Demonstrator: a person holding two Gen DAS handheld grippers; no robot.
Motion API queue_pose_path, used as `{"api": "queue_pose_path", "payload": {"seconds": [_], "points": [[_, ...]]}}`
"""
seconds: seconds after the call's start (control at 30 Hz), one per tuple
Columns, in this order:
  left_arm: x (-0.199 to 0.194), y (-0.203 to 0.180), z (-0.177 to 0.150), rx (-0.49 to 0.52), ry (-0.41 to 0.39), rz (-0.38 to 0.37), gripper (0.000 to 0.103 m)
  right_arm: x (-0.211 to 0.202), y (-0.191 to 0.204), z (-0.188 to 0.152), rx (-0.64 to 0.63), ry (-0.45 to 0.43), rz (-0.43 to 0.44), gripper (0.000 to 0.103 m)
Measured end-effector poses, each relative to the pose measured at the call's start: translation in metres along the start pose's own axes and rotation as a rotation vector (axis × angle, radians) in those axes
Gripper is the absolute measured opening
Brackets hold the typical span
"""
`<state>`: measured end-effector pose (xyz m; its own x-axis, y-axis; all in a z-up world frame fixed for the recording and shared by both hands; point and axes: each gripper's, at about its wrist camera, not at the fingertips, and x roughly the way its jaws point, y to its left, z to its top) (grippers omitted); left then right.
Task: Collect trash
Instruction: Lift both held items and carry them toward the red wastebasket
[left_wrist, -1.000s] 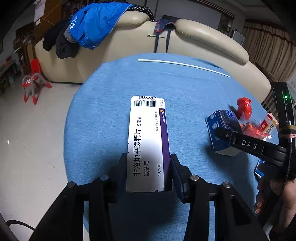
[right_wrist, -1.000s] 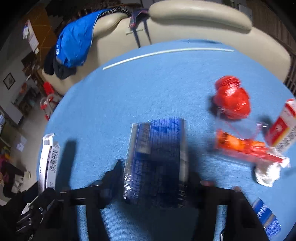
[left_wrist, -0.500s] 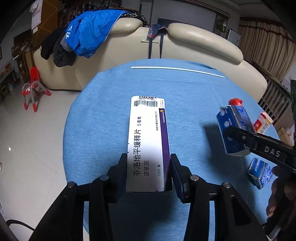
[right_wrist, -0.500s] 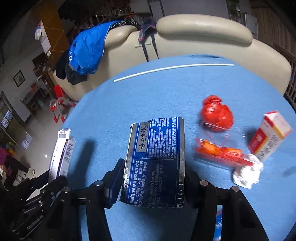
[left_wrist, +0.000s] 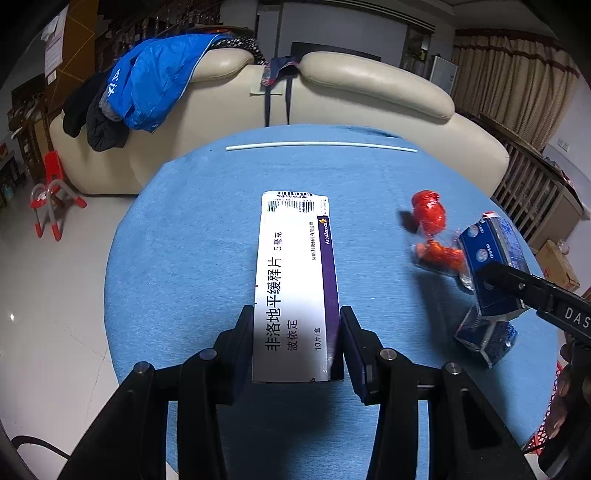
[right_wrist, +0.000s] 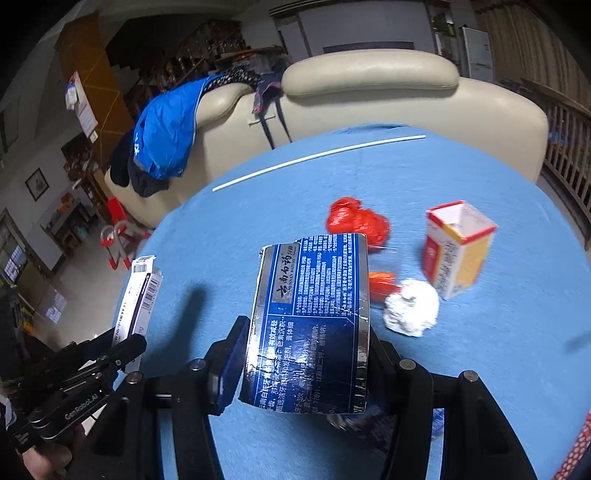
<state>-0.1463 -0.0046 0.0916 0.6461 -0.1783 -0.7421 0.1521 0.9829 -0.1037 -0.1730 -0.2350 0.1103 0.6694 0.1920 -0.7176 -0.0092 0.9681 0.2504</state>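
Above the blue table (left_wrist: 192, 258): left gripper (left_wrist: 297, 349) pinches white medicine carton (left_wrist: 295, 280) by its long sides near one end; right gripper (right_wrist: 303, 363) pinches blue carton (right_wrist: 314, 317) likewise. Both look light, thin-walled, crushable; gentle squeeze near the ends seems wise.

dim indoor light, dark fisheye corners, perhaps slight motion blur in the right view

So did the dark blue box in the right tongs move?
Yes. In the left view, the blue box went from beside the red wrapper to the right and nearer the camera, so it has pulled away from that wrapper.
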Motion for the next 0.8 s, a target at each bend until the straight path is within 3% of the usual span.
{"api": "queue_pose_path", "payload": {"seconds": [0.37, 0.8], "points": [[-0.006, -0.02, -0.001, 0.039, -0.01, -0.027, 0.047, -0.034, -0.036, -0.011, 0.064, -0.042, -0.012, 0.059], [-0.009, -0.046, -0.005, 0.086, -0.002, -0.056, 0.047, -0.043, -0.057, -0.031, 0.111, -0.033, -0.048, 0.059]]}}
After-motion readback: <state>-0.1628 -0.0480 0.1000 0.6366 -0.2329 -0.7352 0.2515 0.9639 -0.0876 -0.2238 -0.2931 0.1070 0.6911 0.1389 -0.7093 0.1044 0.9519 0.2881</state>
